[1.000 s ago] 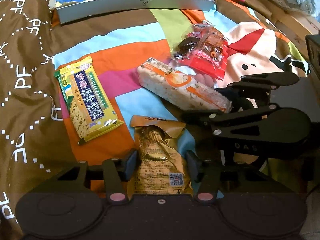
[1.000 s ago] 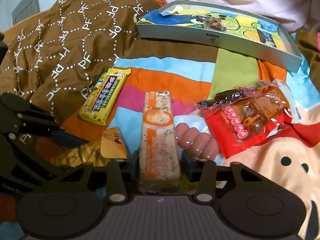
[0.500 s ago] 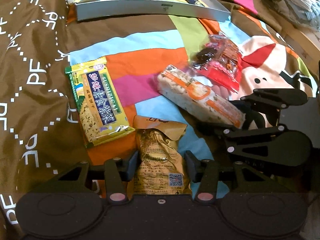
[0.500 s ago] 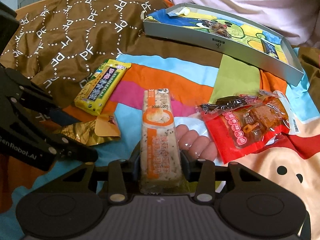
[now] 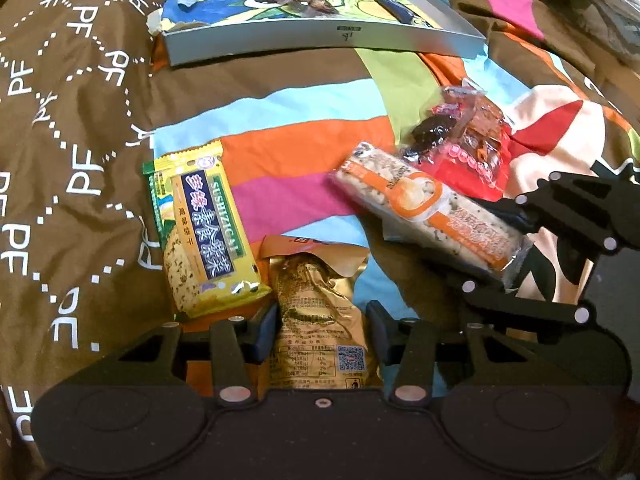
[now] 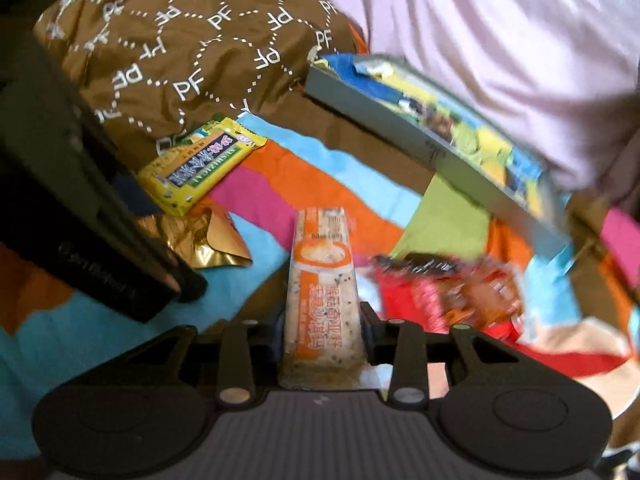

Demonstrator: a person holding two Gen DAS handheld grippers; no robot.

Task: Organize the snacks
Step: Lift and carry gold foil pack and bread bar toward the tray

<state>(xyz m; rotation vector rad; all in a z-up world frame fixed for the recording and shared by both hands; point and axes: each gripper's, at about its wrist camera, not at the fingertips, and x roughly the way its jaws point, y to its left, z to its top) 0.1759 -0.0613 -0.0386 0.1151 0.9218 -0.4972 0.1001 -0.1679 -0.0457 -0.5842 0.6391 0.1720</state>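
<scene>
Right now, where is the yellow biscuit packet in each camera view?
Left wrist view: the yellow biscuit packet lies left of centre, beside the gold pouch.
Right wrist view: the packet sits upper left, above the pouch.
Shared landmark: the grey tray lies beyond it.

The right gripper (image 6: 320,330) clamps a long orange-and-white speckled snack bar (image 6: 322,276) between its fingers (image 6: 370,330). At two o'clock lies a blurred red plastic snack packet (image 6: 452,296); at ten o'clock, a yellow biscuit packet (image 6: 200,170) and a gold foil pouch (image 6: 208,242). A grey cardboard tray (image 6: 432,152) sits at one o'clock on the patchwork bed cover (image 6: 280,156).
</scene>
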